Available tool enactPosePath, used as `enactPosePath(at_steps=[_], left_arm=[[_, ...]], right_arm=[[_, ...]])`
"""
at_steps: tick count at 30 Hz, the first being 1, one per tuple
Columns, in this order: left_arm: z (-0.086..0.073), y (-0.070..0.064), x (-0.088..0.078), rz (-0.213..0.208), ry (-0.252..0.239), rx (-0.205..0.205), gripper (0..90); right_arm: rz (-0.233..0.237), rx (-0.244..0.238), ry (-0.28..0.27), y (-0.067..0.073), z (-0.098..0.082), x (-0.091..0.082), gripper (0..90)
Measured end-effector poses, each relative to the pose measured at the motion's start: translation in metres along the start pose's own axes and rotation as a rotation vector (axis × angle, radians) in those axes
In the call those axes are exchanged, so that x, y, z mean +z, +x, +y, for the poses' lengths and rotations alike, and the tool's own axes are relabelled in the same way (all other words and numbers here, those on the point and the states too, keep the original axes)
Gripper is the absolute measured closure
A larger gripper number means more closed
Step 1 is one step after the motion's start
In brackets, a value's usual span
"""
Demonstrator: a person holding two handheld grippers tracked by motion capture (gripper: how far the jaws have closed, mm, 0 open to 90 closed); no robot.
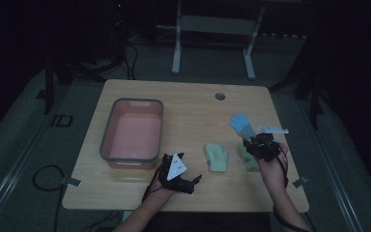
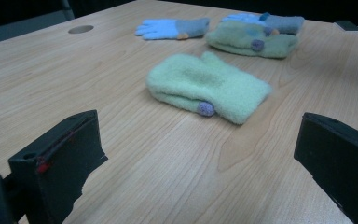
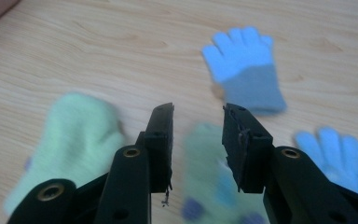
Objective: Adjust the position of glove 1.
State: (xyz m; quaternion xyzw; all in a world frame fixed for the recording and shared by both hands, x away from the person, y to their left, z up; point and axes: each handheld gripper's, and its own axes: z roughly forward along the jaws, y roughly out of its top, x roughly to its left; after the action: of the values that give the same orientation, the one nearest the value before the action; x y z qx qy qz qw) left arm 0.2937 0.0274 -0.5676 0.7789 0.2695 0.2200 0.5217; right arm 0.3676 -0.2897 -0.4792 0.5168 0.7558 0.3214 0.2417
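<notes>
on the wooden desk (image 1: 188,116), four items of handwear lie in the right half. a light green mitten (image 2: 207,86) lies flat near the centre, with a small purple pompom at its cuff. a second green mitten (image 2: 251,39) lies farther right, with a blue glove (image 2: 265,19) partly on top of it. another blue glove with a grey cuff (image 2: 172,28) lies flat, just beside that pair and apart from it. a grey bin with a pink interior (image 1: 107,140) stands on the left half of the desk. the left claw (image 1: 191,181) rests near the front edge, jaws wide apart, holding nothing. the right claw (image 3: 196,140) hovers over the second green mitten, jaws slightly apart, nothing between them.
</notes>
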Motion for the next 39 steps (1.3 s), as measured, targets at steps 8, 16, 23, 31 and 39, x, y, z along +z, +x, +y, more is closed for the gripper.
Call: enactPosePath(at_steps=[8, 16, 23, 31, 39], left_arm=[[0.000, 0.001, -0.001, 0.009, -0.009, -0.014, 1.2], [-0.001, 0.001, -0.002, 0.022, -0.014, -0.014, 1.2], [-0.001, 0.001, -0.001, 0.021, -0.012, -0.013, 1.1], [0.000, 0.001, -0.001, 0.019, -0.011, -0.013, 1.2], [0.000, 0.001, -0.001, 0.017, -0.008, -0.017, 1.2]], right_arm=[[0.013, 0.033, 0.040, -0.024, -0.024, 0.007, 61.6], [-0.024, 0.056, 0.065, -0.023, -0.045, 0.026, 59.8], [-0.062, 0.050, 0.072, -0.015, -0.056, 0.033, 64.2], [-0.094, 0.046, 0.058, -0.014, -0.060, 0.033, 80.9], [-0.099, 0.096, 0.036, -0.012, -0.053, 0.025, 86.3]])
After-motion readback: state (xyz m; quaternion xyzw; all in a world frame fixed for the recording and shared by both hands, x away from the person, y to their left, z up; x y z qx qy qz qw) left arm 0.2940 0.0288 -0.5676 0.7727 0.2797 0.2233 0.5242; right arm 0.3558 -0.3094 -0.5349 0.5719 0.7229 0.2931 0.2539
